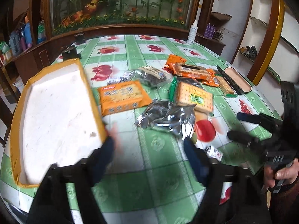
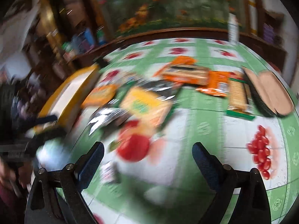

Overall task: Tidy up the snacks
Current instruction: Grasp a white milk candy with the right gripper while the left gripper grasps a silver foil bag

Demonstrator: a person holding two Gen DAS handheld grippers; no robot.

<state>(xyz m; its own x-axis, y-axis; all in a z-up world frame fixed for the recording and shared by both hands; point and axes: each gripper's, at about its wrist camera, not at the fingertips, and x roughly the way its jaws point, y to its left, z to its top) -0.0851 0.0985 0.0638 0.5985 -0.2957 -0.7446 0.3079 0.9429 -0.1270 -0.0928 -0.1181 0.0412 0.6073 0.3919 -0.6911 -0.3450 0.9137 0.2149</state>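
Motion blur smears the whole right wrist view, leaving the snack packets point(image 2: 145, 102) ahead of the right gripper point(image 2: 147, 155) unreadable, while the left gripper point(image 1: 149, 149) has its own fingers point(image 1: 104, 155) blurred.

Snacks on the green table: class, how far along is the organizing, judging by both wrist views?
Done: nothing visible; the white tray lies empty. In hand: nothing; the left gripper and right gripper are open, above the tablecloth. Left: everything, including the orange packet, silver packet and cracker packs, all loose on the table.
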